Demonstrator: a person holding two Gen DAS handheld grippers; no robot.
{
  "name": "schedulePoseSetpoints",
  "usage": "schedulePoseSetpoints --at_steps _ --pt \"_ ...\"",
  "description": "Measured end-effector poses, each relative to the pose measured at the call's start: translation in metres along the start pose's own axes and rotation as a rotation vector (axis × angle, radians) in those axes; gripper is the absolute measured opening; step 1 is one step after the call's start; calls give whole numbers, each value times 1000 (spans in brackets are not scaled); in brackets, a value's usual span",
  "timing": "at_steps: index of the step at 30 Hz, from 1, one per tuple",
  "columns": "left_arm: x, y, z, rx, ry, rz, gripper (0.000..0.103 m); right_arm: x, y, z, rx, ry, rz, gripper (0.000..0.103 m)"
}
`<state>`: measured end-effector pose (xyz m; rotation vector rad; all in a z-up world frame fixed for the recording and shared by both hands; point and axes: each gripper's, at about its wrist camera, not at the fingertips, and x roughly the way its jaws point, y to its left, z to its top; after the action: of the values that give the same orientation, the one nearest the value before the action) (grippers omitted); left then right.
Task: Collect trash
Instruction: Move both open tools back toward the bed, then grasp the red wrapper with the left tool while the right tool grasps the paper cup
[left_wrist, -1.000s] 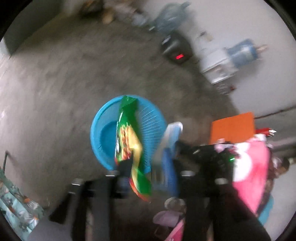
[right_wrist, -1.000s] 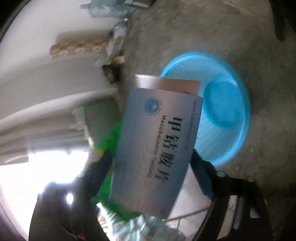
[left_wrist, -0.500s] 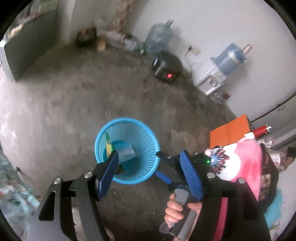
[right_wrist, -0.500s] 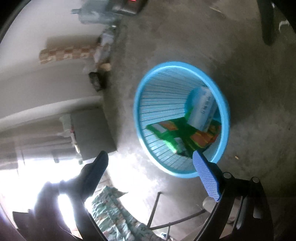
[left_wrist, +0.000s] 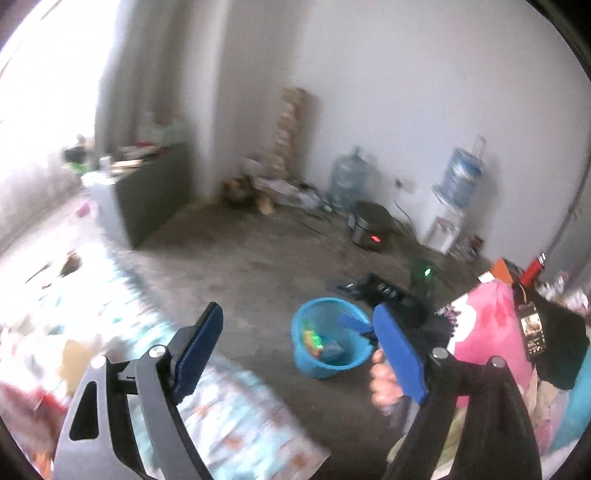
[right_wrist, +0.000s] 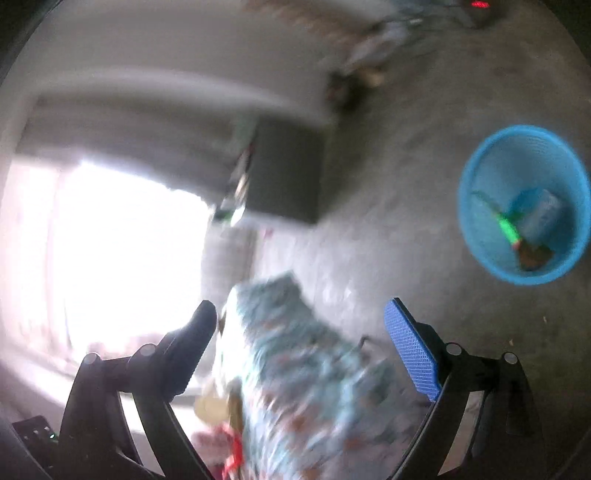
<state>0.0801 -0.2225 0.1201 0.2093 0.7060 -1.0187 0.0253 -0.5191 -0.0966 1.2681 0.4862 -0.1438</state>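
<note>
A blue plastic basket (left_wrist: 354, 363) stands on the concrete floor; it also shows at the right of the right wrist view (right_wrist: 476, 177). In it lie a green snack wrapper (left_wrist: 312, 338) (right_wrist: 508, 230) and a pale blue box (left_wrist: 332, 349) (right_wrist: 539, 212). My left gripper (left_wrist: 301, 345) is open and empty, raised away from the basket. My right gripper (right_wrist: 301, 334) is open and empty, to the left of the basket; it also shows just right of the basket in the left wrist view (left_wrist: 354, 324).
A bed with a floral sheet (left_wrist: 236, 410) (right_wrist: 303, 369) lies close below both grippers. A grey cabinet (left_wrist: 147, 195) stands by the wall. A rice cooker (left_wrist: 369, 229), water bottles (left_wrist: 347, 179) and a dispenser (left_wrist: 443, 225) line the far wall. Pink bedding (left_wrist: 487, 332) lies at right.
Both grippers dropped the wrapper and the box into the basket, opened, then lifted and swung away from it. The views are motion-blurred now.
</note>
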Motion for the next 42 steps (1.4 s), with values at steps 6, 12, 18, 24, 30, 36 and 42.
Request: schedulePoseSetpoints --at_steps 6,12,18,24,30,36,42 --pt "-71 79 -83 -97 -86 183 82 22 74 -49 -221 180 53 88" --pt "-96 131 -164 -230 -104 322 82 61 125 -104 -339 379 132 88" --pt "-86 173 -194 -385 -98 300 74 104 164 -148 -377 515 161 88" --pt "-74 207 -198 -515 -94 216 59 143 183 -161 -354 575 180 85" --pt "-65 236 -206 -704 -106 74 50 175 186 -167 -288 616 185 80" --pt "-51 249 -212 -824 -64 75 37 194 186 -172 -264 628 157 75" --pt "-41 252 -219 -889 -7 122 19 207 189 -179 -279 627 133 62"
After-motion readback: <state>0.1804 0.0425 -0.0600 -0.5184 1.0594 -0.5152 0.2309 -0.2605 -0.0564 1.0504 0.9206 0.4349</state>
